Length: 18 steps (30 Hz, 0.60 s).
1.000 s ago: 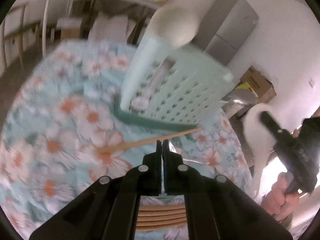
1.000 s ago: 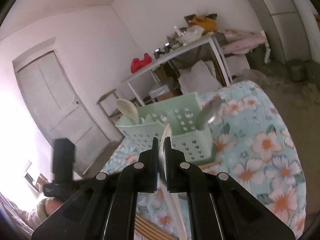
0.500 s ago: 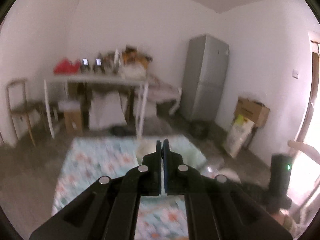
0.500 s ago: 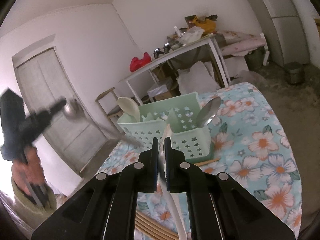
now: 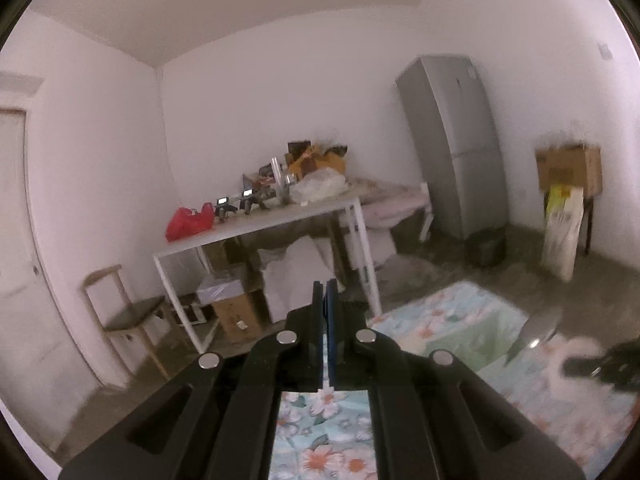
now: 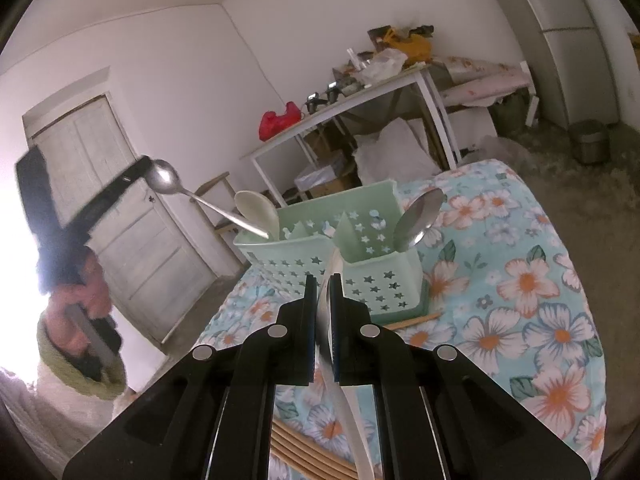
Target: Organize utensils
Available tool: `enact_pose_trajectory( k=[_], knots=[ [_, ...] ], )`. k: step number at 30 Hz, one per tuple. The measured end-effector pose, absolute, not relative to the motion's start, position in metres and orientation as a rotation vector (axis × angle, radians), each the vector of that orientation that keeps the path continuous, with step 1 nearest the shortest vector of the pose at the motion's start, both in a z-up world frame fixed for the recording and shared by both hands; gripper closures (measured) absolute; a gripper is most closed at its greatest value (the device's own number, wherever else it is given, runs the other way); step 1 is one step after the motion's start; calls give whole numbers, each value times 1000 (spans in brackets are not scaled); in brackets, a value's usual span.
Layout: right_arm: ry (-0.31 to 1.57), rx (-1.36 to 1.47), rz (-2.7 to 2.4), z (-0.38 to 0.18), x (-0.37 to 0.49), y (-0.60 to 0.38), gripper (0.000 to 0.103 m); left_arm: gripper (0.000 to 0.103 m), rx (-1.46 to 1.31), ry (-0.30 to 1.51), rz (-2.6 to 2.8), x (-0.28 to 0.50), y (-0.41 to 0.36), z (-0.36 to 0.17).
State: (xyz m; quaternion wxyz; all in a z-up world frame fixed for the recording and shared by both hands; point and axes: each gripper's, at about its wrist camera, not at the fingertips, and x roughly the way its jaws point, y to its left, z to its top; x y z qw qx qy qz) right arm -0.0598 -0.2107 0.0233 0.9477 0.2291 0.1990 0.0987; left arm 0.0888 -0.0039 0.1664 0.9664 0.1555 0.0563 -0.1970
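The right hand-held gripper (image 6: 323, 280), low in the frame's centre, pinches a white spoon (image 6: 344, 396) by its handle. At left, the left hand-held gripper (image 6: 146, 165) is pressed together on one metal spoon (image 6: 162, 177), whose handle slants toward the green caddy (image 6: 320, 248) at centre on the floral table (image 6: 540, 320). The caddy holds two spoons: one white (image 6: 256, 210), one metal (image 6: 420, 216).

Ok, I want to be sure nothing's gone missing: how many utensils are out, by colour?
Metal: 2, raised metal spoon, stored metal spoon
White: 2, stored white spoon, clamped white utensil
Wood: 1, wooden chopstick
Total: 5
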Motion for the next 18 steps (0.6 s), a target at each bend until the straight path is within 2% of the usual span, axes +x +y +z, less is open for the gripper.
enact_pose_trajectory(
  k=[9,11,13,18],
  knots=[
    [407,474,201,22,-60,-210,98,101,251,261,-484,126,-23,136],
    [406,473,201,21,-59,-211,98,89,215,295,-508,132,-24,134],
    [406,473,199,21,-59,-211,98,83,174,316,-526,134,-22,132],
    [409,475,194,22,-58,-211,98,77,140,340,-530,136,-16,126]
  ],
)
